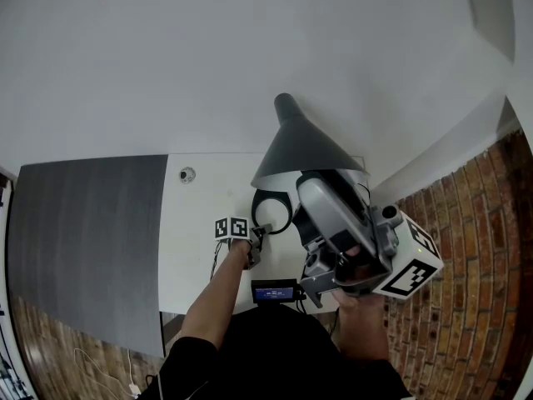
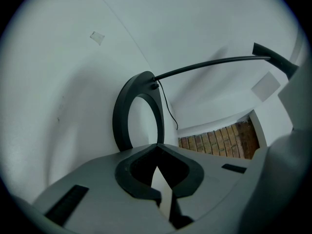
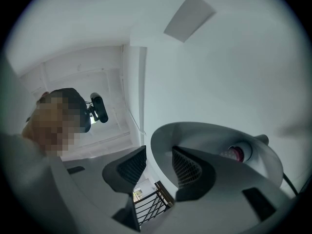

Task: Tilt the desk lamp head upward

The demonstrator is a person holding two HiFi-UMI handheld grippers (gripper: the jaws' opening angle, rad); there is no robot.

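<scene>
**Lamp head straddled, base steadied**

In the head view we find the desk lamp head (image 1: 304,144), a dark matte cone, at centre above the white table (image 1: 200,223). The left gripper (image 1: 255,242) sits low by the ring base (image 1: 288,215), likely to steady it, and the right gripper (image 1: 321,192) reaches up under the shade. In the left gripper view the jaws are pressed together and empty, tips at the smooth ring. In the right gripper view the jaws stand spread astride the thin rim, ribbed pads (image 3: 187,167) not pinching, placed, we judge, for an upward push
</scene>
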